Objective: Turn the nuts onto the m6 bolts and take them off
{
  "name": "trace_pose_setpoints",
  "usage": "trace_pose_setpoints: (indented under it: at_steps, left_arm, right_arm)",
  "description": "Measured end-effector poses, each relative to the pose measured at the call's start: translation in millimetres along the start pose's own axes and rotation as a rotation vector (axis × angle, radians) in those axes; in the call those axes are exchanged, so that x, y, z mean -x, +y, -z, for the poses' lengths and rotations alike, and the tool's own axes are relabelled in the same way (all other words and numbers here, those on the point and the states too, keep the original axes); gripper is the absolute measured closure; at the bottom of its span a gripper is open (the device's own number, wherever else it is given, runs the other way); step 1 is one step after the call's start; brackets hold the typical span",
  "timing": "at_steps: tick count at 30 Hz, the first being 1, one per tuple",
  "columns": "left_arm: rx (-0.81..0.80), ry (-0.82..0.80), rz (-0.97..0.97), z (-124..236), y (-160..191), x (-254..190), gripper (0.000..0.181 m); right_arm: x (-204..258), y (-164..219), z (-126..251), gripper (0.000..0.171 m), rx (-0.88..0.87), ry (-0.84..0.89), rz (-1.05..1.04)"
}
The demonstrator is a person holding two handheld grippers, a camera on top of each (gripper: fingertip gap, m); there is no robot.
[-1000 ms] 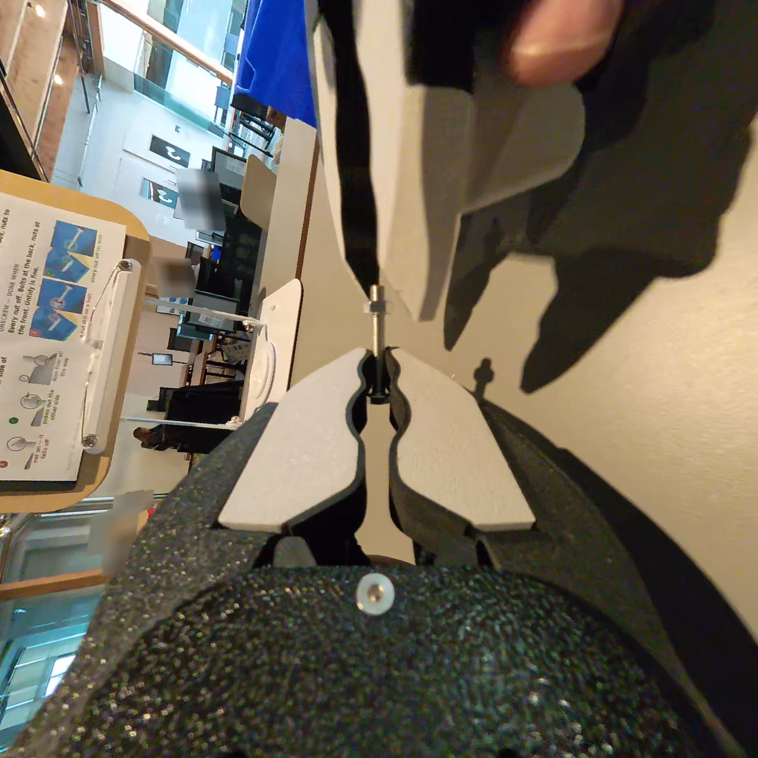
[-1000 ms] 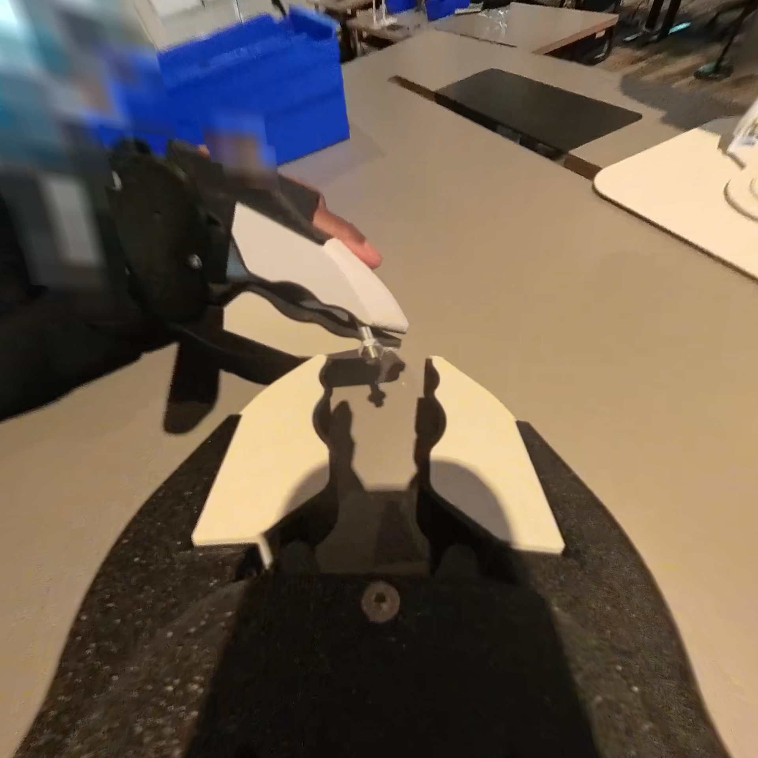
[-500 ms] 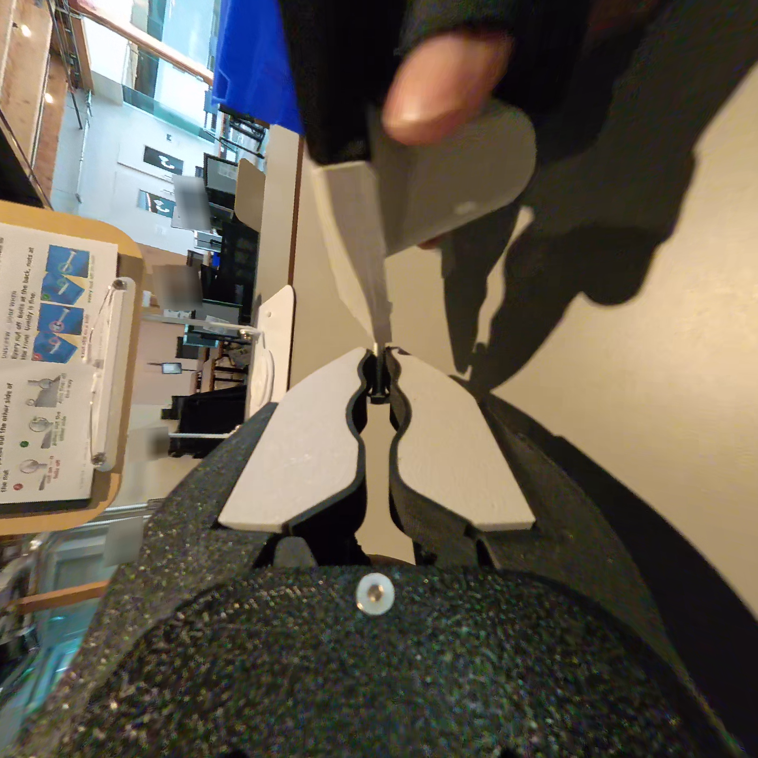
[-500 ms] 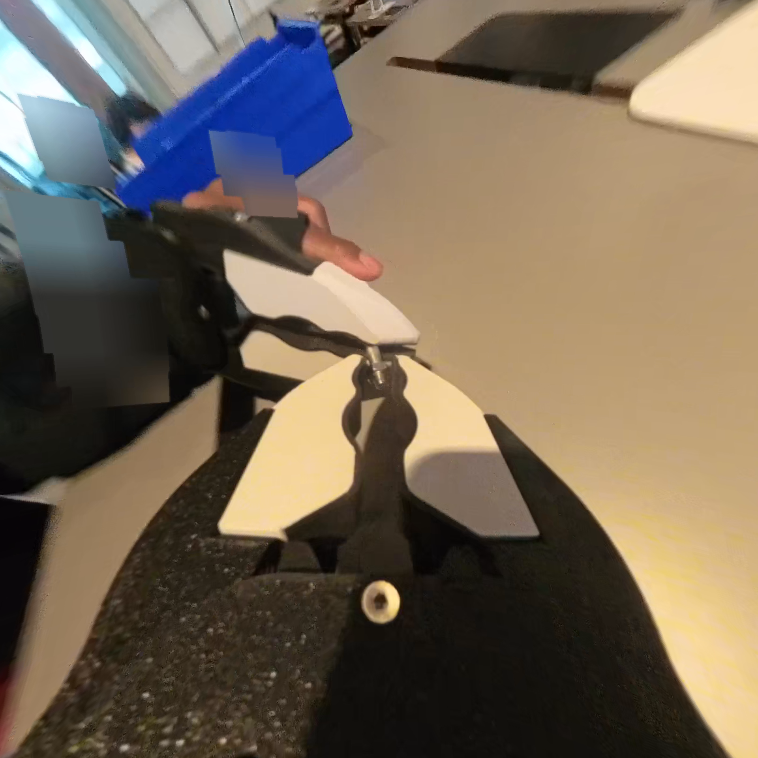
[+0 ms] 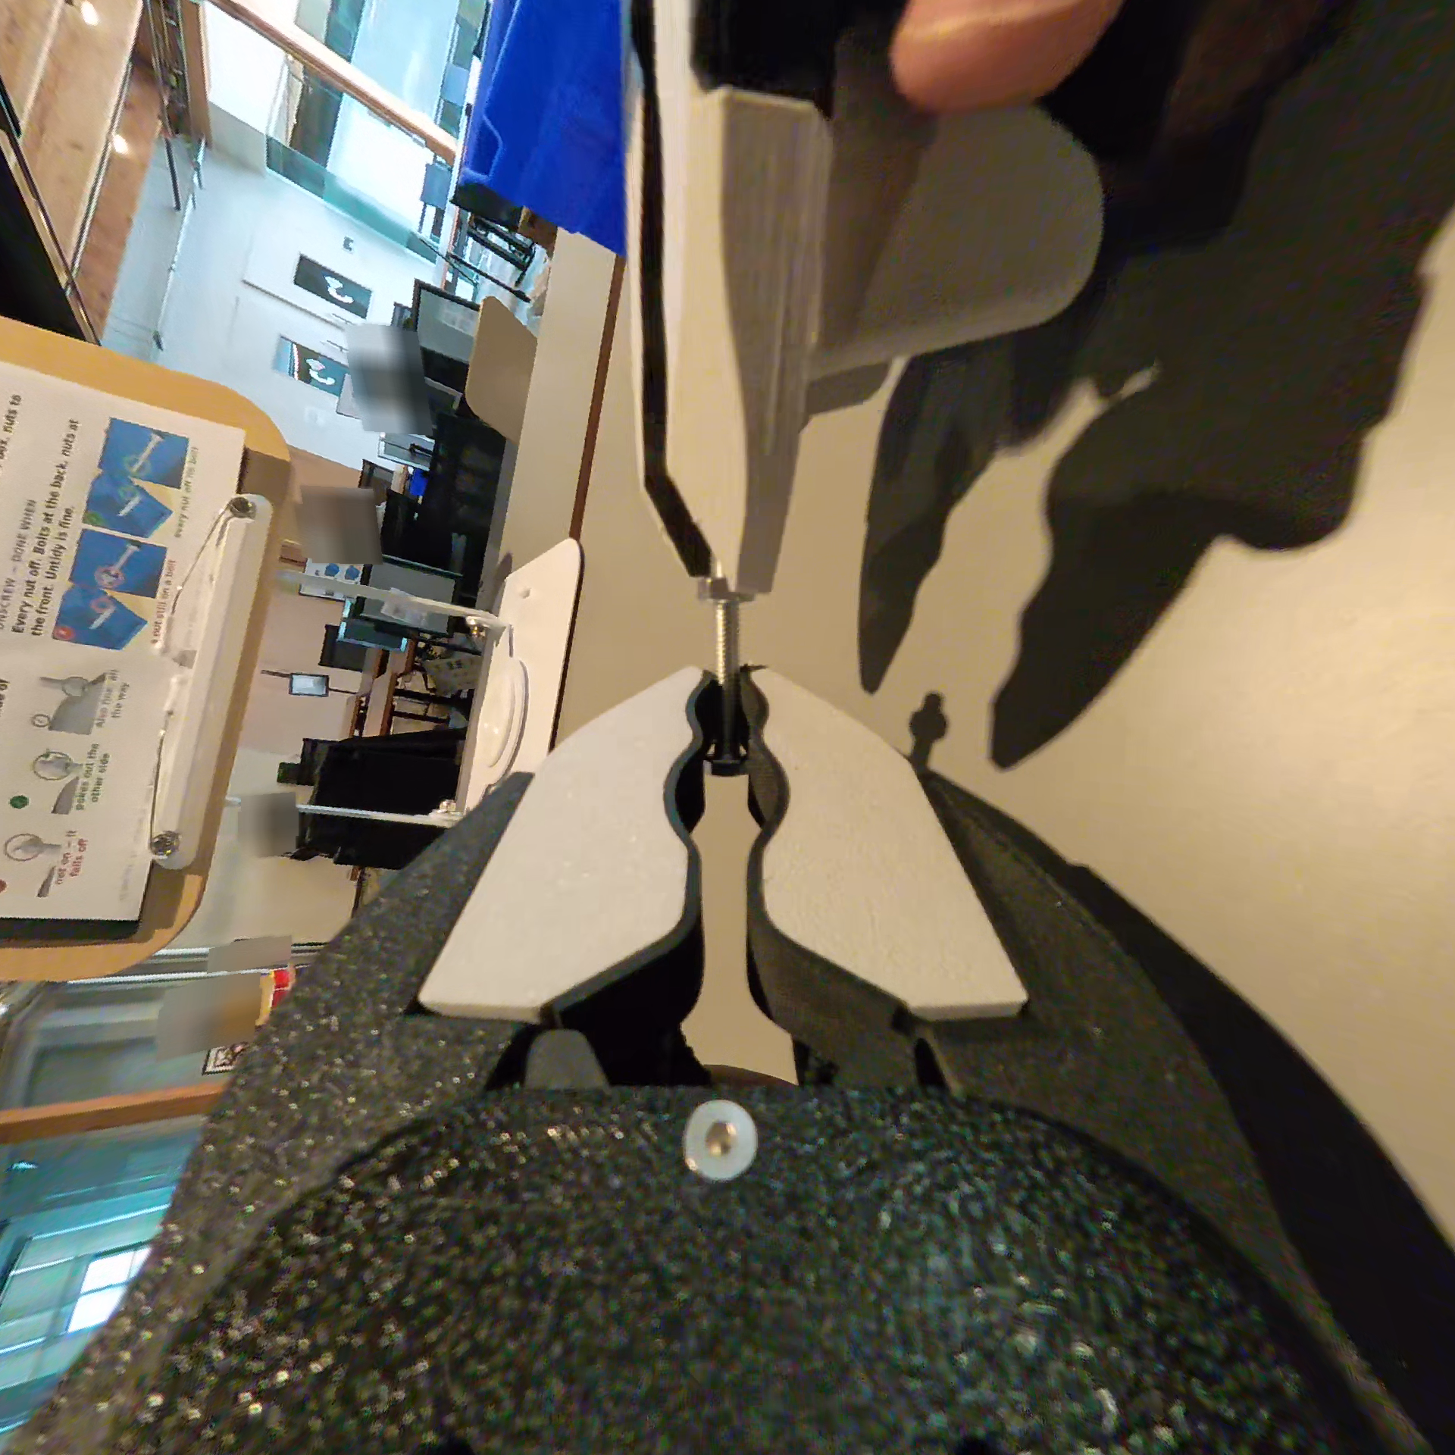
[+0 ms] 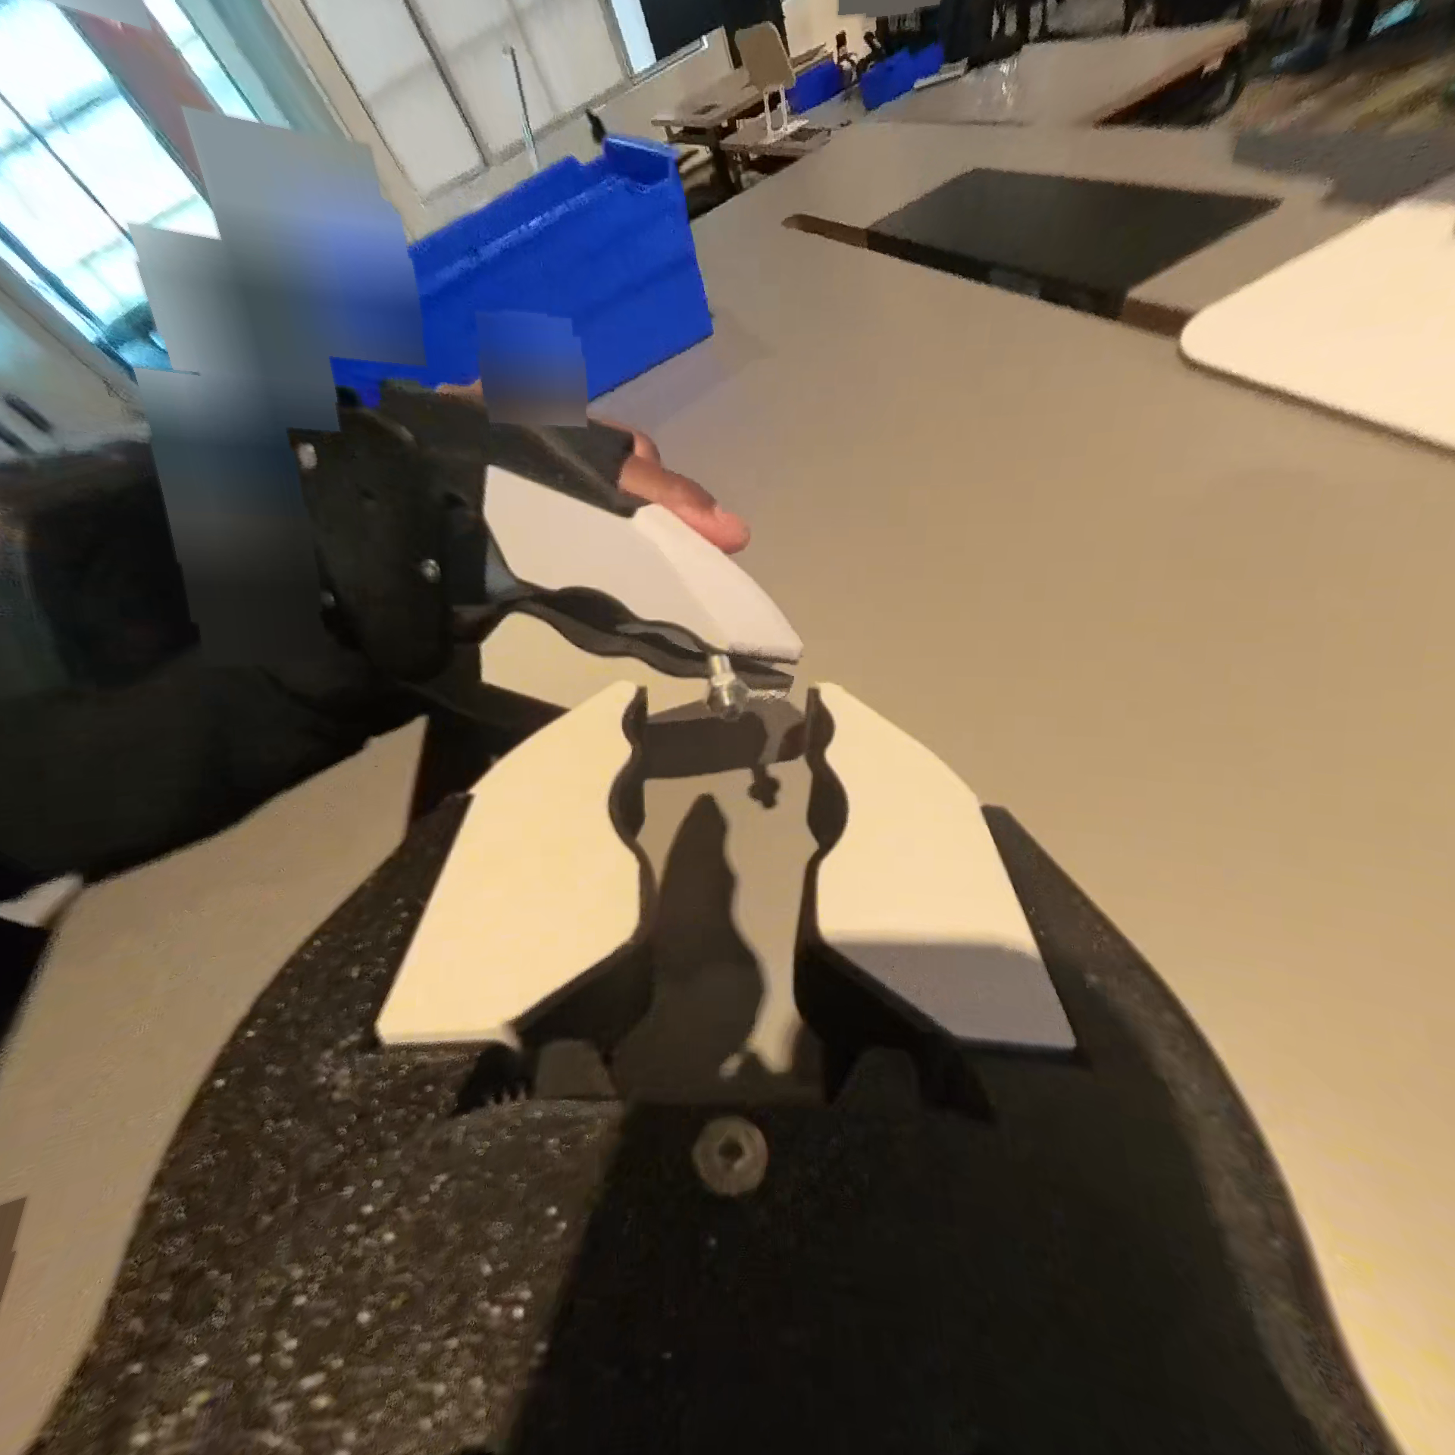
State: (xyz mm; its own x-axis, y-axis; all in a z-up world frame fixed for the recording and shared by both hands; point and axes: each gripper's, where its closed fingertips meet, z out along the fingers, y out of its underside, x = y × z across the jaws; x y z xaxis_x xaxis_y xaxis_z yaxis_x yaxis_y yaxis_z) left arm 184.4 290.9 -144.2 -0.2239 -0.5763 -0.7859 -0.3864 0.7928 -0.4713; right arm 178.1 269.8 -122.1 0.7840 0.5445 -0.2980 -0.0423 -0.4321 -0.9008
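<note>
Left tongs [image 5: 728, 712] clamped narrow on the head end of the bolt [image 5: 726, 646], threaded shank sticking out past the tips. Nut [image 5: 715, 586] sitting at the far end of the thread, right at the tips of the right tongs [image 6: 724, 705]. Right tongs spread wide in their own view, pale fingers [image 6: 543, 858] well apart, bolt and nut [image 6: 720, 686] just beyond the gap and touching neither pad as far as can be told. All held in the air above the beige counter [image 6: 1063, 630], shadows falling on it. Blue bin [image 6: 567, 268] farther back on the counter, white board [image 6: 1338, 331] off to the right, instruction sheet [image 5: 71, 630] on a wooden stand at the left.
</note>
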Motion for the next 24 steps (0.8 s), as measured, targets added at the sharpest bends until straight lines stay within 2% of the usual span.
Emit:
trace_pose_setpoints:
  at_steps: [5, 10, 14, 16, 19, 23, 24]
  left_arm:
    - [-0.011, 0.007, 0.011, 1.0, -1.0, 0.0, 0.176]
    - [-0.029, 0.029, 0.016, 1.1, -3.7, -3.5, 0.176]
    - [-0.046, 0.047, 0.032, 1.4, -5.9, -5.8, 0.176]
    - [-0.046, 0.05, 0.036, 1.5, -5.2, -5.9, 0.176]
    - [-0.024, 0.032, 0.005, 0.2, -3.2, -5.1, 0.176]
    - [0.02, -0.009, -0.088, -0.1, -2.1, -2.8, 0.176]
    - [0.017, -0.018, -0.087, 0.0, -3.6, -1.4, 0.176]
  right_arm:
    - [1.1, 2.2, -0.1, 0.138, 0.03, 0.083, 0.233]
    - [-1.0, 4.2, -1.8, 0.144, 0.049, 0.135, 0.321]
    - [2.3, 5.8, -2.6, 0.158, 0.059, 0.143, 0.397]
    - [2.7, 6.0, -3.4, 0.16, 0.066, 0.145, 0.388]
    - [1.4, 7.7, -4.4, 0.161, 0.079, 0.104, 0.212]
    - [3.5, 8.6, -4.4, 0.161, 0.032, -0.102, -0.38]
    - [4.2, 6.8, -3.0, 0.161, -0.001, -0.16, -0.466]
